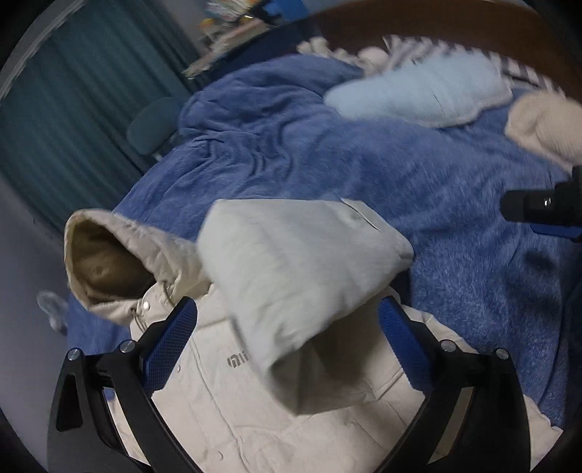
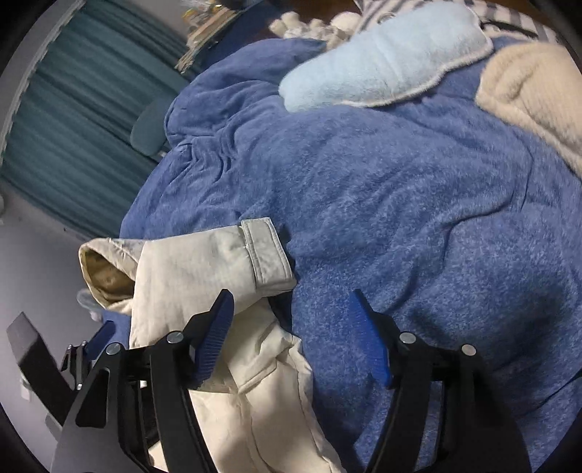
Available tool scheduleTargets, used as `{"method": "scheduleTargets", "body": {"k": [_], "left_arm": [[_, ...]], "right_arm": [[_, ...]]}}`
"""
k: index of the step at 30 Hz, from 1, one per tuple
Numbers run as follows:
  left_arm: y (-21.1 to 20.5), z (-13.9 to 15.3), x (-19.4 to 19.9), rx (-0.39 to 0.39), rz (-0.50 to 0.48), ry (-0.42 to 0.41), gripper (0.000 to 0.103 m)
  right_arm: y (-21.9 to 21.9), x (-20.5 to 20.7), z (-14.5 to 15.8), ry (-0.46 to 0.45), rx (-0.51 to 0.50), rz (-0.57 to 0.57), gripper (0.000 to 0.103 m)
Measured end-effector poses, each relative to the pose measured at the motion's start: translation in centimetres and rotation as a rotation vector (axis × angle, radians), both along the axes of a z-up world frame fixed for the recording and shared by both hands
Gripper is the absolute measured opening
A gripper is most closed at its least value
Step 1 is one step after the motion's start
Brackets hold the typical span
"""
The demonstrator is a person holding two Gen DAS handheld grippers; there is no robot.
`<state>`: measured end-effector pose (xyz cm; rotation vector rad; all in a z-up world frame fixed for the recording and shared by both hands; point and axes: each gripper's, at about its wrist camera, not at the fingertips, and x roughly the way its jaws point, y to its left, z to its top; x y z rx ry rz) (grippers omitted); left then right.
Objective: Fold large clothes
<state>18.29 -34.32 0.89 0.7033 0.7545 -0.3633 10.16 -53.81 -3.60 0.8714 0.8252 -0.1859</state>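
Observation:
A cream hooded padded jacket (image 1: 254,393) lies on the blue fleece blanket (image 1: 418,174). Its hood (image 1: 109,262) with brown lining points left. One sleeve (image 1: 302,269) is folded across the chest. My left gripper (image 1: 287,327) is open, its jaws either side of the folded sleeve, above the jacket. In the right wrist view the jacket (image 2: 232,407) lies at the lower left with the sleeve cuff (image 2: 269,254) on top. My right gripper (image 2: 291,320) is open and empty, over the jacket's right edge and the blanket (image 2: 400,200). The right gripper also shows at the right edge of the left wrist view (image 1: 545,207).
A light blue plush cushion (image 1: 418,94) and a cream knit garment (image 1: 545,123) lie at the far side of the bed. A teal curtain (image 1: 65,109) and a chair (image 1: 152,123) stand to the left. A wooden headboard (image 1: 436,22) is behind.

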Motion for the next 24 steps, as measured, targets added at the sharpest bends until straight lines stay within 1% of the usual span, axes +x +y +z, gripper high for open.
{"method": "scheduleTargets", "body": {"k": [3, 5, 6, 7, 8, 9, 10, 11, 13, 14, 16, 17, 18, 21, 24], "left_arm": [[-0.2, -1.7, 0.5, 0.061, -0.002, 0.029, 0.095], [0.5, -3.1, 1.0, 0.095, 0.003, 0.051, 0.090], [1.0, -3.6, 1.3, 0.103, 0.012, 0.057, 0.081], [1.6, -4.1, 1.5, 0.106, 0.027, 0.063, 0.068], [2.5, -4.5, 1.9, 0.097, 0.052, 0.074, 0.058], [3.4, -4.7, 2.3, 0.075, 0.075, 0.092, 0.041], [4.3, -4.7, 2.7, 0.034, 0.095, 0.114, 0.025], [5.9, -4.4, 2.9, -0.049, 0.116, 0.140, 0.021], [8.1, -3.6, 3.0, -0.169, 0.154, 0.159, 0.019], [9.7, -3.4, 3.0, -0.252, 0.179, 0.186, 0.019], [12.7, -3.8, 3.2, -0.380, 0.237, 0.255, 0.019], [13.8, -4.3, 3.2, -0.416, 0.255, 0.284, 0.019], [14.5, -4.8, 3.3, -0.428, 0.271, 0.302, 0.019], [16.6, -7.3, 3.0, -0.382, 0.304, 0.317, 0.021], [18.2, -9.1, 2.7, -0.396, 0.327, 0.363, 0.023]], "right_arm": [[-0.1, 0.2, -0.7, -0.010, 0.058, -0.012, 0.064], [0.1, 0.3, -0.7, -0.011, 0.060, -0.010, 0.064], [0.3, 0.5, -0.7, -0.010, 0.054, -0.006, 0.064], [0.5, 0.6, -0.6, -0.007, 0.052, -0.003, 0.064], [0.7, 0.6, -0.6, -0.011, 0.053, -0.001, 0.064], [0.9, 0.7, -0.5, -0.019, 0.054, 0.003, 0.064], [1.1, 0.7, -0.4, -0.018, 0.048, 0.010, 0.064], [1.2, 0.9, -0.3, -0.016, 0.041, 0.017, 0.064], [1.5, 0.9, -0.1, -0.025, 0.030, 0.026, 0.064], [1.6, 1.0, 0.0, -0.022, 0.022, 0.030, 0.064], [1.9, 1.1, 0.2, -0.027, 0.013, 0.034, 0.064], [2.0, 1.1, 0.2, -0.026, 0.009, 0.036, 0.064], [2.3, 1.4, 0.2, -0.019, 0.000, 0.045, 0.064], [2.8, 1.6, 0.3, -0.018, -0.013, 0.058, 0.064], [3.5, 1.9, 0.5, -0.018, -0.029, 0.077, 0.064]]}}
